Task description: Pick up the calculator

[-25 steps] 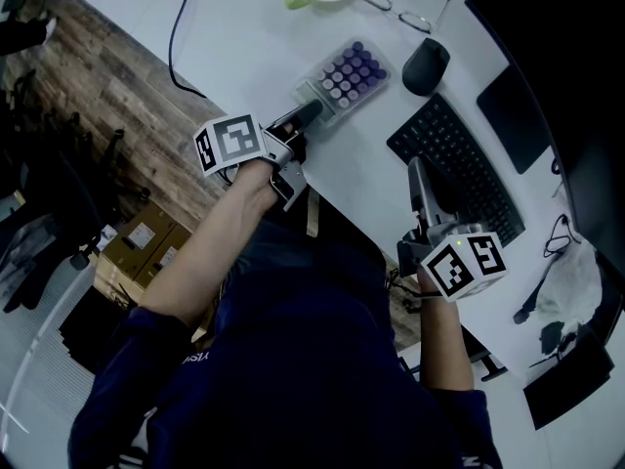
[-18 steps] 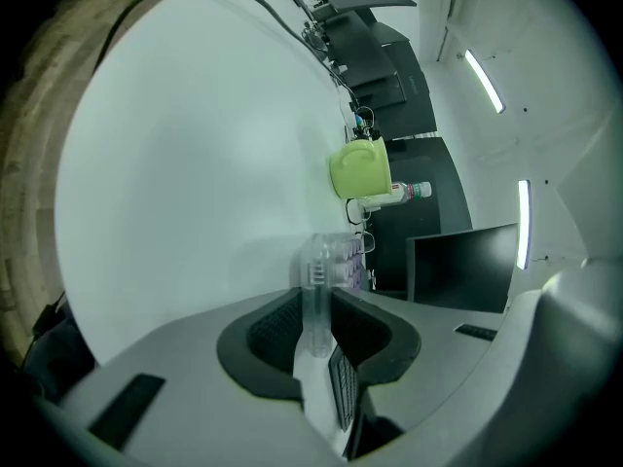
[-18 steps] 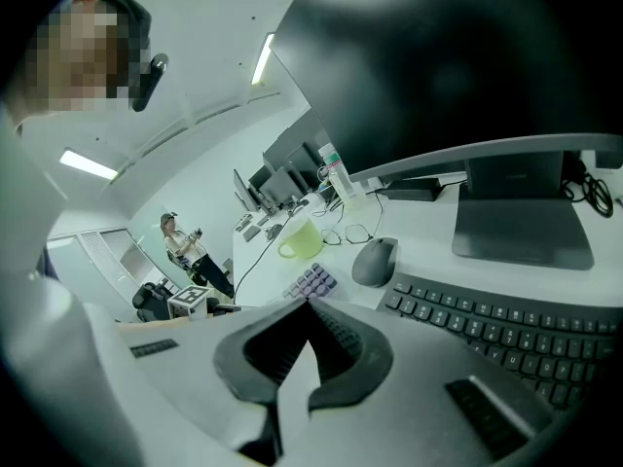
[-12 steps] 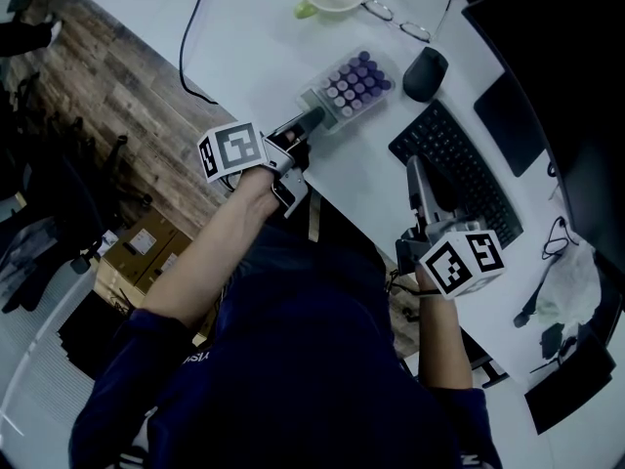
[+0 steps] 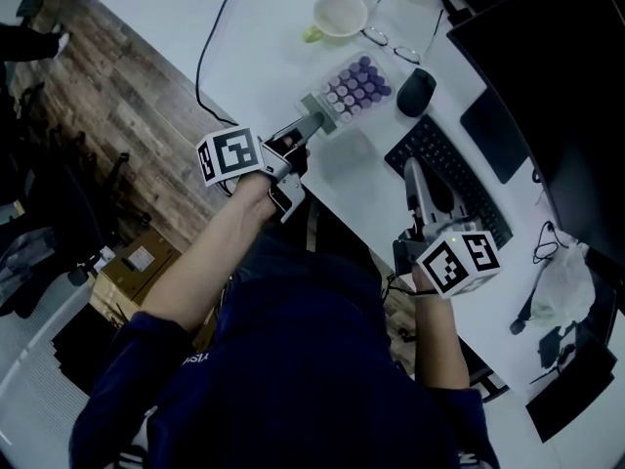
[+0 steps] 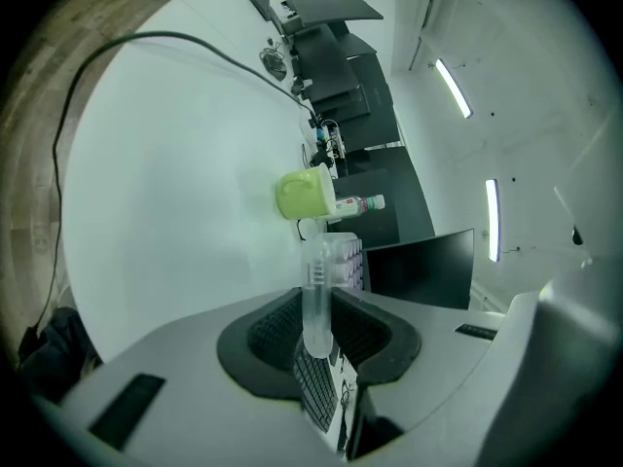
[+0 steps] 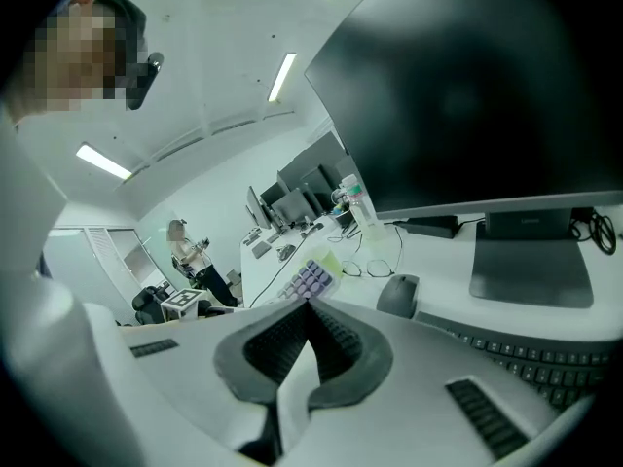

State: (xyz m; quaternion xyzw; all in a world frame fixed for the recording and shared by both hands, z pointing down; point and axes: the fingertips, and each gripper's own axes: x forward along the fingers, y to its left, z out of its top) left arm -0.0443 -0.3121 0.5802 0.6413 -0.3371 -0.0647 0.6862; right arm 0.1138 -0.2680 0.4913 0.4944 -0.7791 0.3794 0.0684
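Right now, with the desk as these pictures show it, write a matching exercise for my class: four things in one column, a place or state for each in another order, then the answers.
Things
1. calculator
2. cup
3. mouse
4. right tool

Places and states
A. shut, with nothing between its jaws
B. next to the glasses
C. gripped at one end by the left tool
D. beside the far end of the keyboard

Pairs: 1-C, 2-B, 3-D, 4-A
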